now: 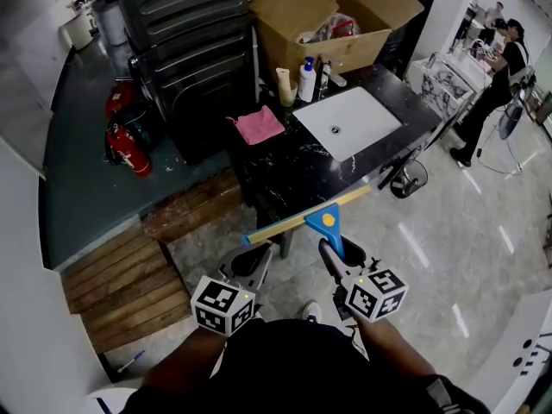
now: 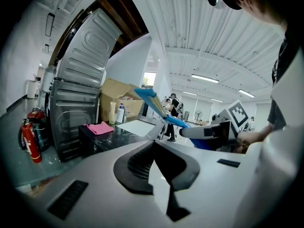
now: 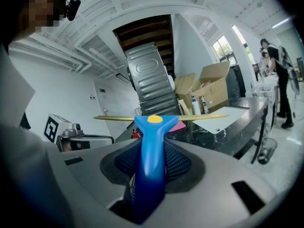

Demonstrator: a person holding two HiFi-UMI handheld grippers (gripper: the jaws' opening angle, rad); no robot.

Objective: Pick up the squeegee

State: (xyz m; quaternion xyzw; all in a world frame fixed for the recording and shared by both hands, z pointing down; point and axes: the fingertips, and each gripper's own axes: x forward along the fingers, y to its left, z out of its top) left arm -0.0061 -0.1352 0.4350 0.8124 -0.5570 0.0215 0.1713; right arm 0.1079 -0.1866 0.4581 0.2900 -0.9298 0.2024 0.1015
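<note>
Finding one: my right gripper (image 1: 333,260) is clamped on the blue handle of the squeegee (image 1: 325,218). The right gripper view shows the handle running back between both pads, filling the gap. The tool is off every surface, in the air in front of me. Its long yellow blade lies crosswise at the near edge of the black counter (image 1: 280,179). I judge the pick-up itself as essentially made.

Finding two: my left gripper (image 1: 253,264) carries nothing. Its own view shows the pads meeting at the tips with no object between them. It sits low beside the right one, under the blade's left end.

Hazards, as judgements only:
- The handle looks like smooth, tapering plastic, and the grip sits well back from the blade. A quick swing could let the wide head roll or slide between the pads.
- From the head view I cannot tell how far the blade is from the counter edge. A forward or downward move could catch one end there and lever the tool loose.
- Raising the left gripper carelessly could knock the blade's left end (the two look close from above).

The pink cloth (image 1: 259,124) and white sink (image 1: 349,121) are well apart from the tool.
</note>
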